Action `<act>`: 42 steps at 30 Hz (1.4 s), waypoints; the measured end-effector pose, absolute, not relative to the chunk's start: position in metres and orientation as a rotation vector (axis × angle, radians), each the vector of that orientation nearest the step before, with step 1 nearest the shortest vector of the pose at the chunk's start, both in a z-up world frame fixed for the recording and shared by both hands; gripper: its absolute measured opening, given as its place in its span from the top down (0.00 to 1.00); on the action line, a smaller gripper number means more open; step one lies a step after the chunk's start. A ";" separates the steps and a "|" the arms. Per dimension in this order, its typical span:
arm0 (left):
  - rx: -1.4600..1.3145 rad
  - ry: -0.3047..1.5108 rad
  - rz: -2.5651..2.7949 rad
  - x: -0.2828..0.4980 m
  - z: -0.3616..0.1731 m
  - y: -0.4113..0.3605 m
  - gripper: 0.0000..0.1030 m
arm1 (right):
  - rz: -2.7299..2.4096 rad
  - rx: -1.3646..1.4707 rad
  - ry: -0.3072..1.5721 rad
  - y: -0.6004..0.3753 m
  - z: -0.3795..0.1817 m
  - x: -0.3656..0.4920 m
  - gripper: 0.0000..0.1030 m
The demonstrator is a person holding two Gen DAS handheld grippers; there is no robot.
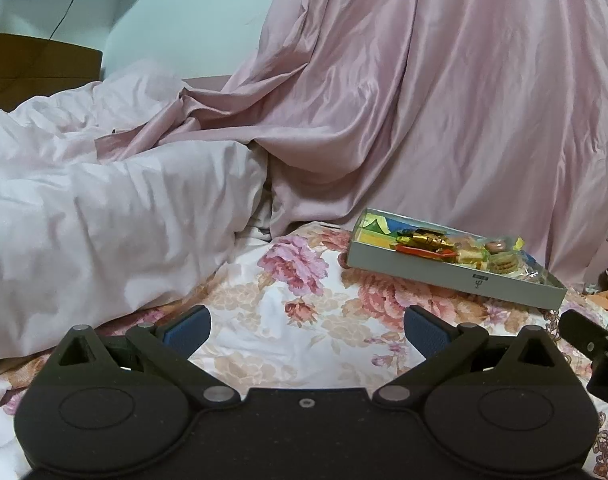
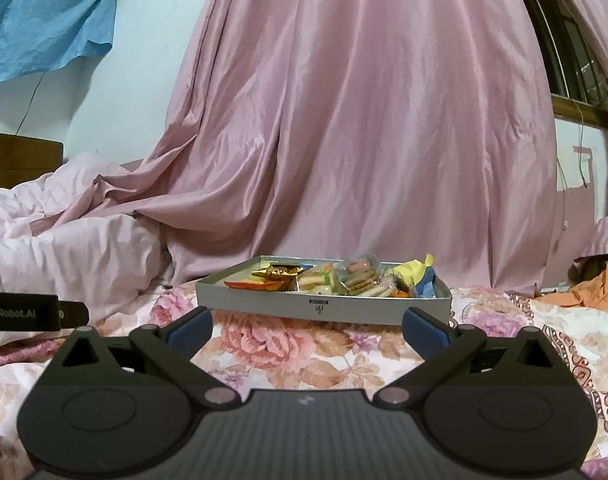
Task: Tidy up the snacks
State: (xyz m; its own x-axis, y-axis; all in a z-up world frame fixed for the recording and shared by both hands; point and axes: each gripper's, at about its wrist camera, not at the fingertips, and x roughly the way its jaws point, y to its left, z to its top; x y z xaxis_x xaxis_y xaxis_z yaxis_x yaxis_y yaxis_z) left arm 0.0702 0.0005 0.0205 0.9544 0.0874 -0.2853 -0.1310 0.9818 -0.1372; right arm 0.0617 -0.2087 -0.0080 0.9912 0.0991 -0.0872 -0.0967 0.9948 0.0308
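A shallow grey box (image 2: 263,304) sits on the floral bedspread (image 2: 287,356), straight ahead in the right wrist view. It holds wrapped snacks: a gold-foil sweet (image 2: 275,271), biscuits in clear wrap (image 2: 362,280), a yellow wrapper (image 2: 418,269). My right gripper (image 2: 307,330) is open just short of the box's near wall, nothing between its fingers. In the left wrist view the same box (image 1: 424,270) lies ahead to the right with the gold sweet (image 1: 422,238) and biscuits (image 1: 504,266). My left gripper (image 1: 307,330) is open over bare bedspread, left of the box.
A pale pink duvet (image 1: 103,208) is heaped on the left. A shiny pink curtain (image 2: 364,120) hangs down to the bed behind the box. An orange cloth (image 2: 596,290) lies at the far right. A wooden headboard (image 1: 35,68) and blue cloth (image 2: 43,16) are at upper left.
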 end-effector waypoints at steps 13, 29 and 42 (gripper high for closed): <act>-0.184 0.216 0.084 0.089 0.018 -0.011 0.01 | 0.074 0.025 0.050 -0.211 -0.008 0.073 0.00; -0.115 0.231 0.027 0.118 -0.004 -0.006 0.01 | 0.027 0.084 0.157 -0.217 -0.019 0.122 0.00; -0.135 0.235 0.024 0.117 -0.006 0.001 0.01 | 0.053 0.044 0.175 -0.206 -0.022 0.115 0.00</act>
